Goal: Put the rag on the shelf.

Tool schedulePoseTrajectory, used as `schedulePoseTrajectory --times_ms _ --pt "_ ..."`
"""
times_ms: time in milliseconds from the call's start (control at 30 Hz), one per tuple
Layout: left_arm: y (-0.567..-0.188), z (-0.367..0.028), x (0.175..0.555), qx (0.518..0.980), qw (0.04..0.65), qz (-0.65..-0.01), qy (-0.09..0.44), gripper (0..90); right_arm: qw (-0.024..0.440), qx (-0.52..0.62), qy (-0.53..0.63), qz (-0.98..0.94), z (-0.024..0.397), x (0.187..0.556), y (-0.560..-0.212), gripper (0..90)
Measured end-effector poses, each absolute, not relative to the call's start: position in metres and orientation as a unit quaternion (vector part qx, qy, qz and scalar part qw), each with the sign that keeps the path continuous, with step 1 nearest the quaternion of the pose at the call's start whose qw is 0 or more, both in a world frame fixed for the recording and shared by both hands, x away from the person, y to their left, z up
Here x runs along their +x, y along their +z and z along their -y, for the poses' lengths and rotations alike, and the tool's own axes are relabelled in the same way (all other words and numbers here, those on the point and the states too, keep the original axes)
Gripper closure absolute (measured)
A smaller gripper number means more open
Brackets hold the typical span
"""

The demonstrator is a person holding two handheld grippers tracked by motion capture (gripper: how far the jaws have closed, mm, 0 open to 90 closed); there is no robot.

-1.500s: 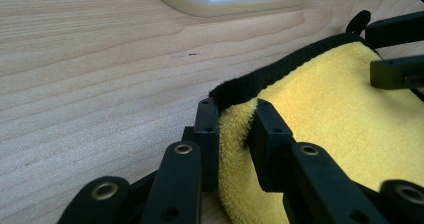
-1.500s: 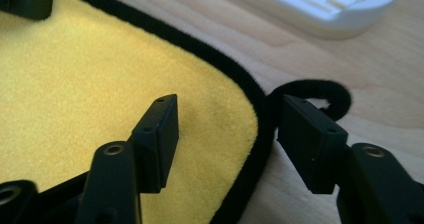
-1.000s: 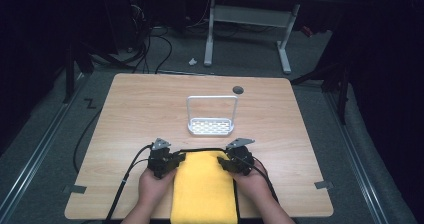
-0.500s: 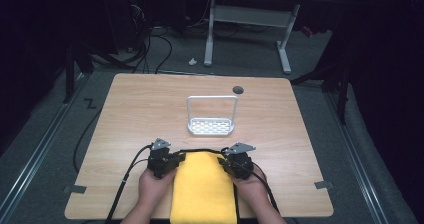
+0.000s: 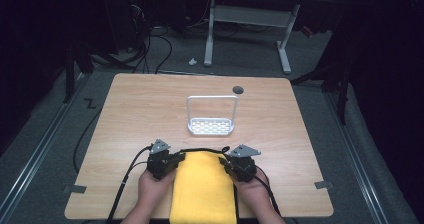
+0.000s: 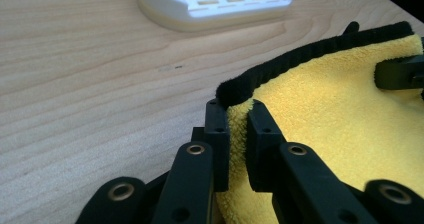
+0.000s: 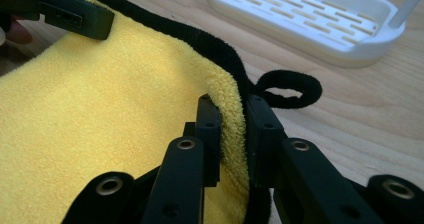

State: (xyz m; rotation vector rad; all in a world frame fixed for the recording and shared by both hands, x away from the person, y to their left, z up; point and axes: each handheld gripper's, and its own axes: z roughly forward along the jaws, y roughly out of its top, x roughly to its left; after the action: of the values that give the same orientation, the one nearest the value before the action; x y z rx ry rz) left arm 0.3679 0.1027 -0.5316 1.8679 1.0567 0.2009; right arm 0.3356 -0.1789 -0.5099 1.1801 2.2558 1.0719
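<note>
Cloth, yellow, black-edged, pinched at its two far corners.
Your left gripper [image 6: 235,134] and right gripper [image 7: 232,134] have just been closing and now each clamps a corner of the yellow cloth [image 5: 204,189], which lies at the table's [image 5: 130,114] near edge, short of the white rack [image 5: 211,126]. You hold both corners, likely so the hem lifts evenly toward the rack's bar.

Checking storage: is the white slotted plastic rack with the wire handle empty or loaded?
Empty: the white slotted plastic rack shows bare slots.
</note>
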Motion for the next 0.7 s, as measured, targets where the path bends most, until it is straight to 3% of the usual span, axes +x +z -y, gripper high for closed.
schedulePoseTrajectory --times_ms 400,700 --pt "-0.497 -0.101 0.352 0.746 0.511 -0.406 0.135 82.8 0.224 0.407 0.411 -0.784 0.180 0.328 -0.489 79.2" --pt "-0.457 -0.102 0.357 0.734 0.535 -0.395 0.140 83.3 0.253 0.401 0.443 -0.761 0.181 0.325 -0.458 79.2"
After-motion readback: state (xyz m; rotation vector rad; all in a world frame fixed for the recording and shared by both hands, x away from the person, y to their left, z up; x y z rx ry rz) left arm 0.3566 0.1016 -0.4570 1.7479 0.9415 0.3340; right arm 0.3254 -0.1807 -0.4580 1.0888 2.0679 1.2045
